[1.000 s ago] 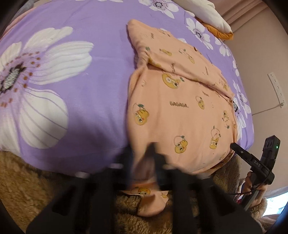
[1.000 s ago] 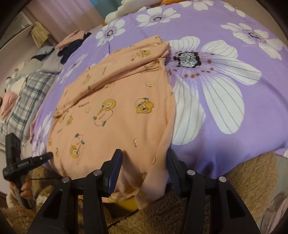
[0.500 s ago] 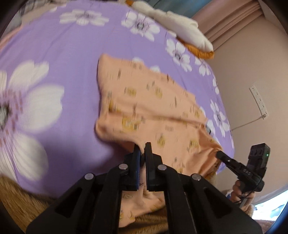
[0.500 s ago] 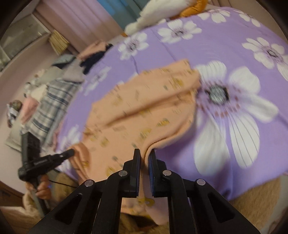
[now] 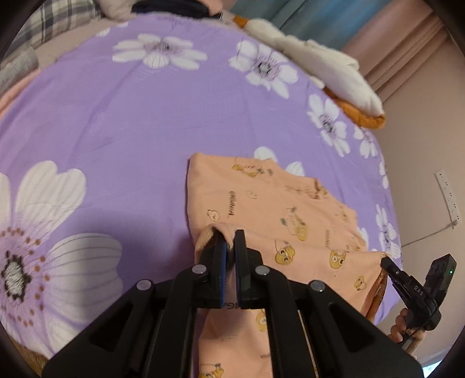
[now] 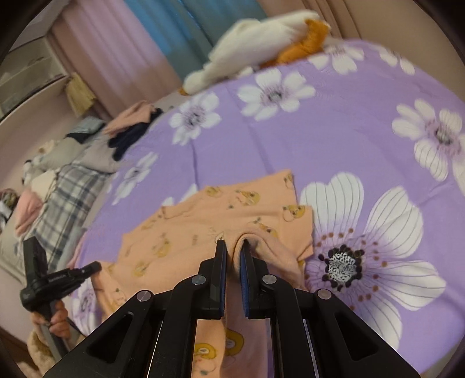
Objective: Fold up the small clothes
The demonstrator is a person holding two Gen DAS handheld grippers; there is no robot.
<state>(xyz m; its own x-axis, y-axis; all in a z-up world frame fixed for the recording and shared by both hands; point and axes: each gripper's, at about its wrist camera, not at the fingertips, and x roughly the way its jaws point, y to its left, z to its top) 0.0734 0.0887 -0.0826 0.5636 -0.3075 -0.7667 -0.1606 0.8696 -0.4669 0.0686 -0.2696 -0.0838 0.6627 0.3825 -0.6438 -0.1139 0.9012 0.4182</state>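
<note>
Bed [image 5: 145,116] with purple white-flower sheet, white-orange plush [image 5: 334,75] at far edge, pink curtains [image 6: 116,52], teal curtain [image 6: 186,26], beige wall with power strip [image 5: 449,194], plaid blanket [image 6: 66,197] far left

The garment [image 5: 279,215] is being spread on the bedspread [image 5: 122,122], its near edge being pinched between the jaws of the left gripper [image 5: 230,232] and the right gripper [image 6: 232,242]. A plush toy [image 5: 325,69] is lying behind it, at the bed's far edge; a pile of clothes [image 6: 72,174] is lying to its left.

Peach top [image 5: 290,221] with yellow cartoon prints, purple sheet [image 5: 116,116] with big white flowers, black grippers with blue pads [image 6: 222,279], grey plaid blanket [image 6: 66,197] at 9 o'clock.
</note>
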